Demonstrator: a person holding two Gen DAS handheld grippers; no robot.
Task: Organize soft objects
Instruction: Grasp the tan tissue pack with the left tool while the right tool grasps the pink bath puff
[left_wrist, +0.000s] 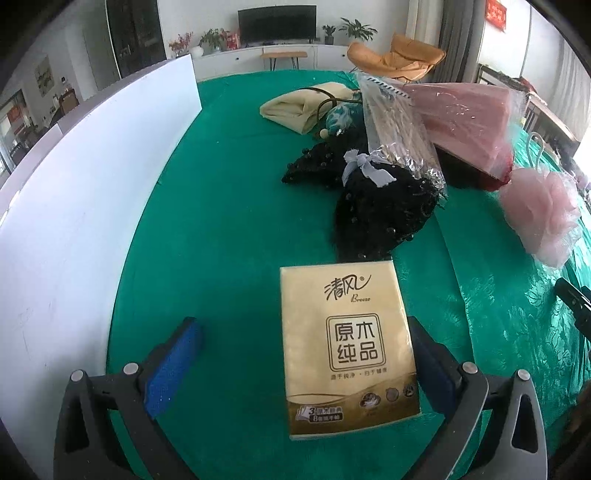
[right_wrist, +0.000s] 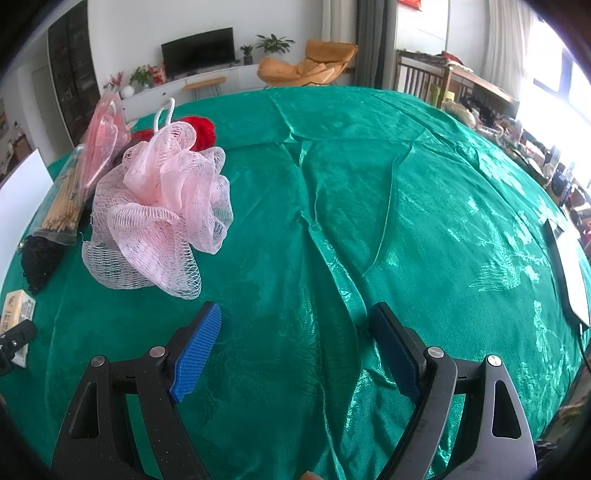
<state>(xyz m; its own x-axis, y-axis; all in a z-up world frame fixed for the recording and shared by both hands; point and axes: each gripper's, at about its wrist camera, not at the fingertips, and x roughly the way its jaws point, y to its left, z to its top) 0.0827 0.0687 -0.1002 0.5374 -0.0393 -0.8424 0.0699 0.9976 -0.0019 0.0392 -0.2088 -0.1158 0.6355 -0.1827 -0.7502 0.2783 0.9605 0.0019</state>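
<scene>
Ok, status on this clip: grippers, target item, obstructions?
Left hand-held gripper open, straddling gold tissue pack. Right hand-held gripper open, empty, beside pink mesh bath pouf. Nothing in the way.

A shiny green satin cloth (right_wrist: 369, 221) with a woven pattern covers the worktop. The tissue pack (left_wrist: 347, 347) has glossy gold plastic wrap. The pink bath pouf (right_wrist: 159, 206) is open mesh netting. Ribbed blue pads (right_wrist: 197, 352) line the matt black right tool (right_wrist: 295, 354).

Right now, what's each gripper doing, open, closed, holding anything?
Left gripper: open, straddling the tissue pack, not clamped.
Right gripper: open, empty, over the green tablecloth.
</scene>
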